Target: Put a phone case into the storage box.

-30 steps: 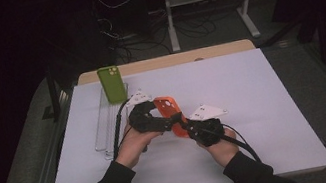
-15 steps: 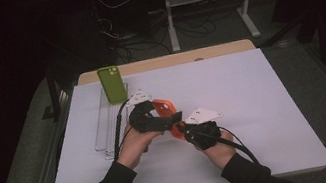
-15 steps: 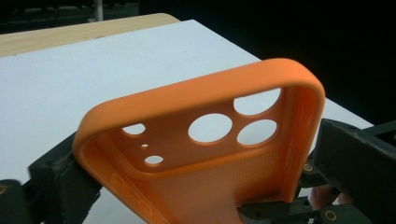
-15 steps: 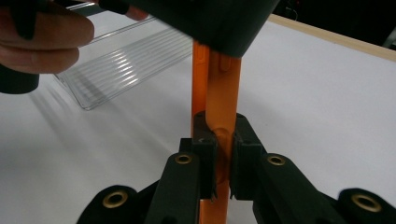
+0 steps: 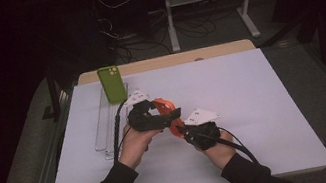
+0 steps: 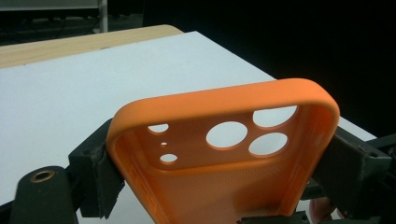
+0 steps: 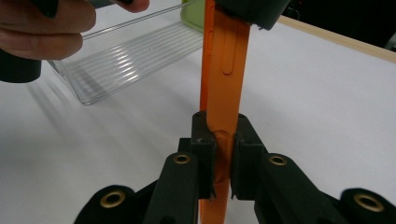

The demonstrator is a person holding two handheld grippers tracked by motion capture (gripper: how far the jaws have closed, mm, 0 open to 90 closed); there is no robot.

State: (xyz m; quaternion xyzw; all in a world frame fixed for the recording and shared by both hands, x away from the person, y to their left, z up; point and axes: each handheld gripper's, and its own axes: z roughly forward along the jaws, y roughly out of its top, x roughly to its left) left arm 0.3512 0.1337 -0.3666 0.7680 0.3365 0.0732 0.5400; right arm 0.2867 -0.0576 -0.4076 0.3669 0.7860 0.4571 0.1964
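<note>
An orange phone case (image 5: 166,108) hangs above the white table sheet, held by both grippers. My left gripper (image 5: 161,117) is shut across the case's width. In the left gripper view the case (image 6: 224,154) faces up with its camera holes showing, and a jaw presses each long side of it, the gripper (image 6: 224,182) spanning it. My right gripper (image 5: 185,130) pinches the case's lower edge. In the right gripper view the case (image 7: 223,70) stands edge-on, clamped in the gripper (image 7: 219,156).
A green phone (image 5: 113,84) stands upright at the far end of a clear plastic rack (image 5: 103,127) on the left of the white sheet (image 5: 265,104). The rack (image 7: 126,56) lies close behind the case, beside the person's hand (image 7: 42,28). A wooden table edge (image 5: 170,60) runs along the back.
The right gripper has shifted slightly left, closer to the left gripper, with the orange case still held between them. The left hand has hardly moved.
</note>
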